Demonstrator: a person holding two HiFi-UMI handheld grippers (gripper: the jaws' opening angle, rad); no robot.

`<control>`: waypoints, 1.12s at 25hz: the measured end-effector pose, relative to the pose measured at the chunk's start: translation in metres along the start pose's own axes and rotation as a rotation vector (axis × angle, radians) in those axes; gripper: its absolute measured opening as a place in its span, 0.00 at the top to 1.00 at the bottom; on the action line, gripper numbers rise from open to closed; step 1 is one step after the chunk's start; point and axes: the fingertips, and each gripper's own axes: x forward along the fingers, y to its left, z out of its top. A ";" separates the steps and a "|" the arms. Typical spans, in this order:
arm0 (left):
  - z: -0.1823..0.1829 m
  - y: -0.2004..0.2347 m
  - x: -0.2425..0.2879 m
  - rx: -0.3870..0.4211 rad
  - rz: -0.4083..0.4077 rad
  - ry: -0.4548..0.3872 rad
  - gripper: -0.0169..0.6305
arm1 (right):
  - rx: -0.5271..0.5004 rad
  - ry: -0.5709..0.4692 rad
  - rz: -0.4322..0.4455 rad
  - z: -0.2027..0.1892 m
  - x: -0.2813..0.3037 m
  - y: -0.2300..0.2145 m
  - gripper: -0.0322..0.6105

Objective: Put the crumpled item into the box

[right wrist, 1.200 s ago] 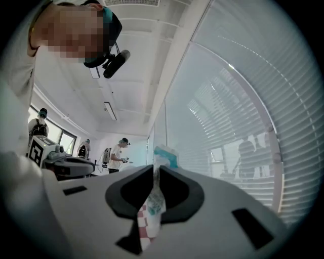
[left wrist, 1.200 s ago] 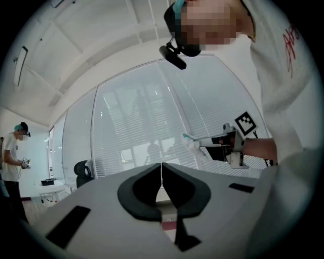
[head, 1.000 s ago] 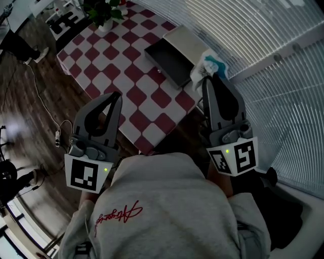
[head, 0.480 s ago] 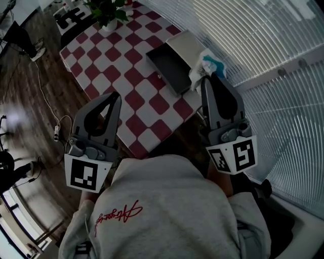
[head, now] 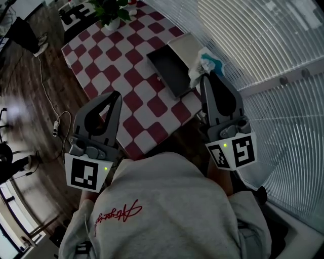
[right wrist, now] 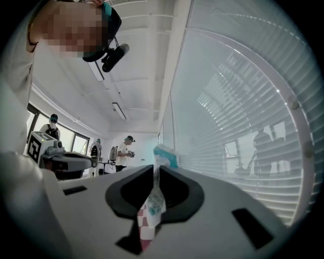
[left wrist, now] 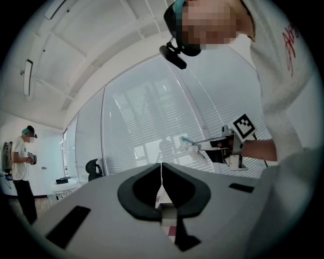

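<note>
A crumpled white and teal wrapper (head: 206, 64) is pinched in my right gripper (head: 209, 77), which is shut on it near the table's right corner. In the right gripper view the crumpled wrapper (right wrist: 163, 156) sticks up past the closed tips of the right gripper (right wrist: 156, 169). An open dark box (head: 168, 69) with its pale lid (head: 186, 46) lies on the checkered table, just left of the wrapper. My left gripper (head: 115, 96) is shut with nothing in it, held off the table's near edge. The left gripper (left wrist: 161, 167) shows its jaws meeting.
The red and white checkered table (head: 121, 60) has a potted plant (head: 109, 12) at its far side. Window blinds (head: 263, 60) run along the right. A cable (head: 48, 103) trails over the wooden floor on the left. Other people (right wrist: 124, 152) stand in the room.
The table and box have shifted slightly up and right in the head view. Both grippers keep their poses, and the right one still holds the wrapper.
</note>
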 end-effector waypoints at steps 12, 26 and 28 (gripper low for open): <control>-0.002 0.006 -0.003 0.014 0.060 0.027 0.95 | 0.007 0.040 0.038 -0.018 0.022 -0.010 0.88; -0.002 0.012 -0.006 0.021 0.118 0.040 0.95 | 0.014 0.122 0.056 -0.047 0.046 -0.022 0.88; -0.002 0.013 -0.006 0.022 0.129 0.044 0.95 | 0.018 0.133 0.059 -0.050 0.049 -0.024 0.88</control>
